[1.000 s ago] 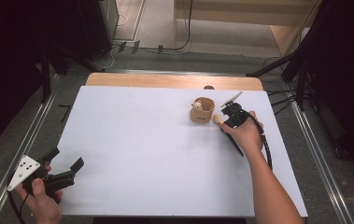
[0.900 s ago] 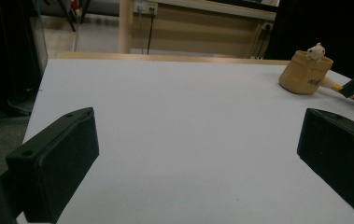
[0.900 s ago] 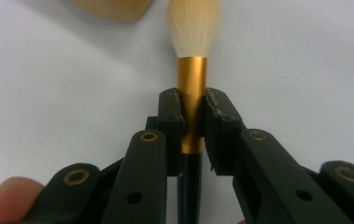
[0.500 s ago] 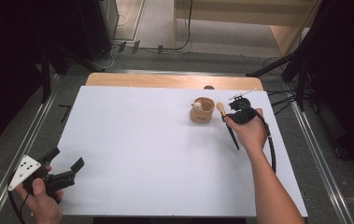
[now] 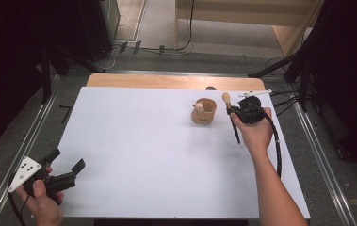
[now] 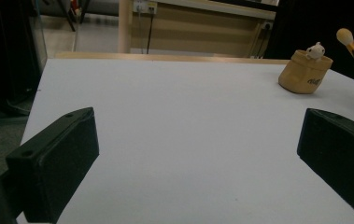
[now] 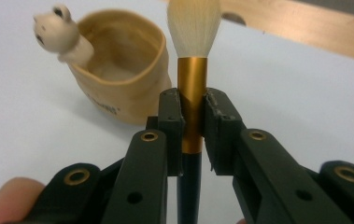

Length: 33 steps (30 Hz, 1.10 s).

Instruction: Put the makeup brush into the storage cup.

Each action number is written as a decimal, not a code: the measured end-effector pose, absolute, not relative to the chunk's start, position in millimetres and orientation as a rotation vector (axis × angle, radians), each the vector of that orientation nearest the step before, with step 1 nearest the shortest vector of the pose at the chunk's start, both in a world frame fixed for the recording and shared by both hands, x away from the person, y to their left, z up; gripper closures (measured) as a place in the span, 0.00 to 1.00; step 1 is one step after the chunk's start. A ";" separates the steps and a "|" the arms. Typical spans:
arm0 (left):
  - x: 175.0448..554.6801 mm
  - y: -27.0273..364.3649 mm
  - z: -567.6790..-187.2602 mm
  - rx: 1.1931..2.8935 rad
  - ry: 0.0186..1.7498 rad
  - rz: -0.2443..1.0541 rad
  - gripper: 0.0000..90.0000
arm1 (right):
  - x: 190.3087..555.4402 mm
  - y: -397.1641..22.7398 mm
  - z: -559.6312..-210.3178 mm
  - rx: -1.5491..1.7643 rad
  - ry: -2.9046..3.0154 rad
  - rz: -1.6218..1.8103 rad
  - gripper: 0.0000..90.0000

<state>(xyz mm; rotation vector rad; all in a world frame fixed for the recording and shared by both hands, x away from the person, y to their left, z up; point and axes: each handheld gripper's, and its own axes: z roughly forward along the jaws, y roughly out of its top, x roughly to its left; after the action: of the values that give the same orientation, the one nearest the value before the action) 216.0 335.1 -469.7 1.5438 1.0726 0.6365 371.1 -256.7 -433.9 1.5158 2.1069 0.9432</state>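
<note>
A tan cup (image 5: 204, 111) with a small white animal figure (image 5: 198, 107) on its rim stands on the white table top (image 5: 157, 146), far right of centre. My right gripper (image 5: 235, 113) is shut on a makeup brush (image 5: 230, 117) by its gold ferrule (image 7: 192, 100), bristles (image 7: 194, 23) up, just right of the cup (image 7: 118, 79). The brush's dark handle slants down toward the person. My left gripper (image 5: 68, 172) rests open at the near left edge, jaws wide apart, nothing between them. In the left gripper view the cup (image 6: 304, 72) and the brush tip (image 6: 344, 35) sit far right.
A wooden strip (image 5: 176, 81) runs along the table's far edge. Metal rails (image 5: 20, 155) flank both sides. A black cable (image 5: 275, 141) trails from the right gripper over the forearm. Cables lie on the floor beyond the table.
The right gripper has lifted the brush off the table and tilted it upright, bristles now raised beside the cup. The left gripper has stayed still.
</note>
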 end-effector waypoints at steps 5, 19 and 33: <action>216.0 335.5 -469.6 1.544 1.073 0.639 0.00 | 368.7 -255.3 -427.5 1.503 2.056 1.019 0.89; 215.9 336.6 -469.4 1.540 1.075 0.639 0.00 | 366.1 -253.8 -419.3 1.474 1.935 1.161 0.89; 216.0 336.4 -469.5 1.542 1.074 0.638 0.00 | 364.8 -247.6 -410.4 1.384 1.888 1.272 0.89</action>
<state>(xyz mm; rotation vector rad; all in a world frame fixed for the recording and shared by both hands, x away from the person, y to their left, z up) 216.0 336.4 -469.5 1.5421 1.0740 0.6382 364.8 -247.6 -410.4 1.3836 1.8883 1.2724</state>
